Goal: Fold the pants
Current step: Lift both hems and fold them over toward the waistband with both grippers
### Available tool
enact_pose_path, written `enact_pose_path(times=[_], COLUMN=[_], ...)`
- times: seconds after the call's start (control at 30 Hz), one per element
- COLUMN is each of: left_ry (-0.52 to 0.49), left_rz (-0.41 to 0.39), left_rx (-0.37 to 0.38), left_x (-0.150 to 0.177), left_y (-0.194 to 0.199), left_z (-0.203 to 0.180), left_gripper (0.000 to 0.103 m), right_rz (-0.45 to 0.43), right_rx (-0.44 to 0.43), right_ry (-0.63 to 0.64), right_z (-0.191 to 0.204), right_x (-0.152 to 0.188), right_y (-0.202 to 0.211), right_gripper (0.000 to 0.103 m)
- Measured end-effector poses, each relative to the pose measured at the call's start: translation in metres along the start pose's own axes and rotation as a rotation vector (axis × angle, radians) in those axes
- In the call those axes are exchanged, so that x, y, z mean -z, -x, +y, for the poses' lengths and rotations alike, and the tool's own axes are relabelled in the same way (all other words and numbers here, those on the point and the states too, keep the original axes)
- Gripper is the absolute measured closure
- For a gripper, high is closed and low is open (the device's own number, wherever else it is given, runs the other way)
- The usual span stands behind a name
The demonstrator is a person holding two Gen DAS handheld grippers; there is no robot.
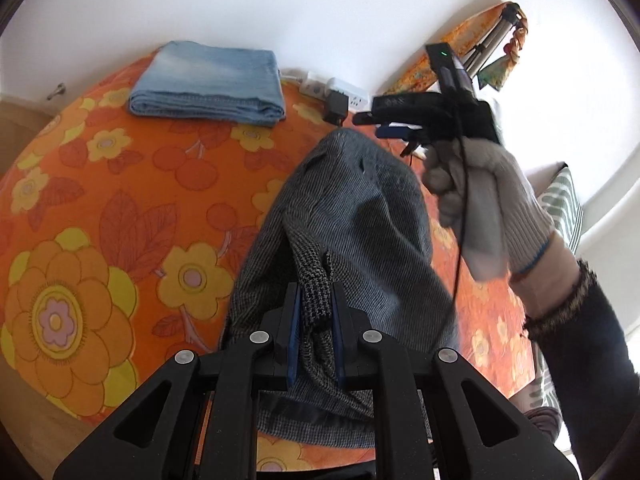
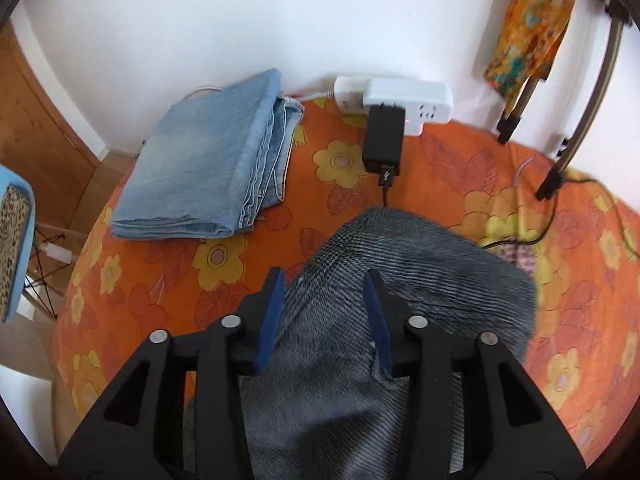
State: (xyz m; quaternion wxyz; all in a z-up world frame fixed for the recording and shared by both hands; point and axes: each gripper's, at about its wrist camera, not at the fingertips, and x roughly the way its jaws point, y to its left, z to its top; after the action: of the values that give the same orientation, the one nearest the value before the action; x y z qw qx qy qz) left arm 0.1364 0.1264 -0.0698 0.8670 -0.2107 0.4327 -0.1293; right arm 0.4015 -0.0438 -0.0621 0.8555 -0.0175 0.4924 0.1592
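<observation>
**Q:** While the left gripper (image 1: 314, 328) is clenched on a bunched fold of the grey pants (image 1: 340, 216), why does the rest of the garment trail away from it?

**A:** Its fingers (image 1: 291, 332) pinch one edge so that the cloth hangs and drapes forward onto the bed (image 1: 120, 184); the raised edge can then be carried over the part lying flat. The pants sit mid-bed, on the orange floral cover, well apart from the wall.

**Q:** And the right gripper (image 2: 324, 316)?

**A:** In the right wrist view its fingers (image 2: 272, 316) stand released, spread wide above the grey fabric, with cloth showing between them but not pressed by either pad. In the left wrist view the same tool, held by the gloved right hand (image 1: 480, 208), hovers beyond the far end of the pants. Judged from this, it is placed to take a second corner, so the fold can be drawn evenly.

**Q:** Why do the folded jeans (image 2: 200, 160) lie near the wall?

**A:** Probably as a finished item, set aside to leave the middle of the bed free. They rest just beside the white power strip (image 2: 404, 96), whose black charger (image 2: 382, 140) and cable run toward the pants.

**Q:** Any hazard?

**A:** The cable lies close to the far edge of the fabric and could be caught in the fold.
</observation>
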Motion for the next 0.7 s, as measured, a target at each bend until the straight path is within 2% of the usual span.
enact_pose_path(times=[0.1,0.2,0.4,0.53,0.7], left_ry=[-0.013,-0.017,-0.014,0.04,0.05], left_rz=[-0.027,-0.045,-0.02,0.029,0.049], left_rx=[0.005,0.005,-0.015,-0.028,-0.032], left_x=[-0.007,-0.009,-0.002,0.002,0.007], left_y=[0.005,0.01,0.009,-0.001,-0.002], left_z=[-0.006,-0.009,-0.002,0.014,0.02], left_gripper=[0.091,0.091,0.091,0.091,0.091], right_rz=[-0.019,-0.023,0.004,0.05,0.051], right_rx=[-0.075,-0.105,-0.098,-0.082,-0.049], right_ry=[0.025,0.087,0.216,0.255,0.313], right_z=[-0.005,-0.009,-0.001,0.005,0.025], right_x=[0.016,0.052,0.164,0.238,0.299], right_y=[0.036,0.073,0.135,0.153,0.154], right_gripper=[0.058,0.058,0.058,0.058,0.058])
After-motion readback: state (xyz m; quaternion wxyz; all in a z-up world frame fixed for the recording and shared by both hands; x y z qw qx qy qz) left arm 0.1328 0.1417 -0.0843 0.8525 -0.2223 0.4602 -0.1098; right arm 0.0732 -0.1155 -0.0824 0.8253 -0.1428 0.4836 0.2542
